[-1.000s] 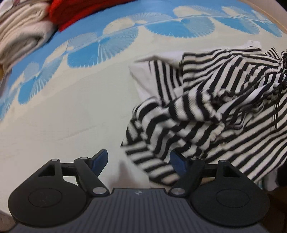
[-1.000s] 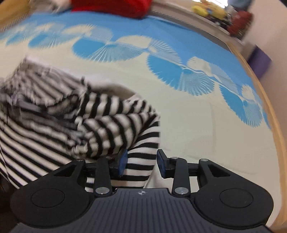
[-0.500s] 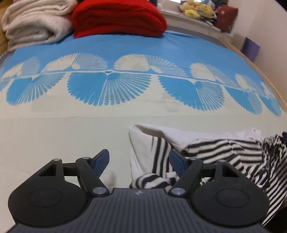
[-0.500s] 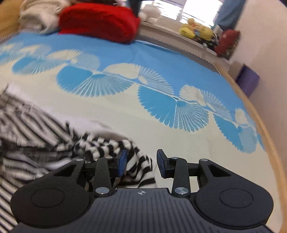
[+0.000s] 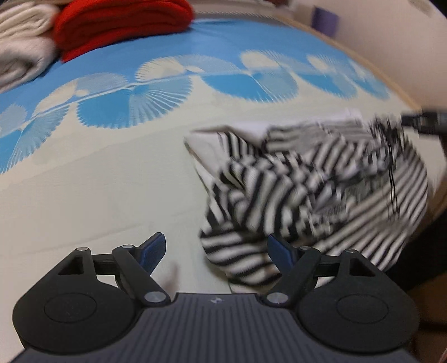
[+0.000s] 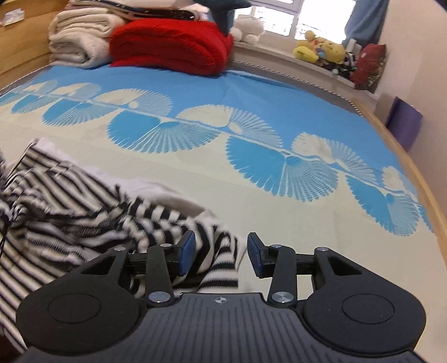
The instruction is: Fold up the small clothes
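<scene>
- Daylight enters through the window, blown out white, at the top of the right wrist view.
- Left wrist view smeared by motion; striped garment blurred.
- Bedspread evenly lit, shadows soft.
- Fisheye bends the bed's edges.

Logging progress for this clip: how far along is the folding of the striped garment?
Done: nothing, the black-and-white striped garment lies crumpled on the bedspread. In hand: nothing gripped; left gripper is open, right gripper has just been opening, cloth loose between its jaws. Left: flattening and every fold.
</scene>
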Available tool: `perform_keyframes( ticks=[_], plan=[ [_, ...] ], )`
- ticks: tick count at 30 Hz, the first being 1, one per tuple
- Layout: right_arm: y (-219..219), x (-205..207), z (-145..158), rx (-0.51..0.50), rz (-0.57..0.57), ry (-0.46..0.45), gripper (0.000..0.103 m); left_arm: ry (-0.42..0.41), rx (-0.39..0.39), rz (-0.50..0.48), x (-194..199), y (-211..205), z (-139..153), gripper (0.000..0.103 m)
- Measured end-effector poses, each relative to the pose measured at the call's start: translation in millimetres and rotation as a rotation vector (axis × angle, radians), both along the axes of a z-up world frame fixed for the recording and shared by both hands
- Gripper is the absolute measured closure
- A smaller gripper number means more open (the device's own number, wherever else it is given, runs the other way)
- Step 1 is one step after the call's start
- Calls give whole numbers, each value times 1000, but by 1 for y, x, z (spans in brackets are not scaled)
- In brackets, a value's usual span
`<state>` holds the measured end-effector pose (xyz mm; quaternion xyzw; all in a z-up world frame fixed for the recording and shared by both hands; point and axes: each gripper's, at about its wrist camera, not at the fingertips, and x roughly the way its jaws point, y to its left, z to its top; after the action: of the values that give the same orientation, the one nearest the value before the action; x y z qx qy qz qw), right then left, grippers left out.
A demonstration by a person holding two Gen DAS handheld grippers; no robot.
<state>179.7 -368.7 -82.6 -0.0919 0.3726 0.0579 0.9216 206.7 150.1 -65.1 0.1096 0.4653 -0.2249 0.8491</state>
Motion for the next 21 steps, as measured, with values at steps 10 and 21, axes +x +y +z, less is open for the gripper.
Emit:
perform_keyframes(
  ticks=[10,21],
  plan=[
    [35,7,-24,-175,80,55,52,-150,142,-61,31,-65,-10,19],
    [52,46,-27,-141,90,24,76,-115,43,-29,80,-84,-8,85]
  ],
)
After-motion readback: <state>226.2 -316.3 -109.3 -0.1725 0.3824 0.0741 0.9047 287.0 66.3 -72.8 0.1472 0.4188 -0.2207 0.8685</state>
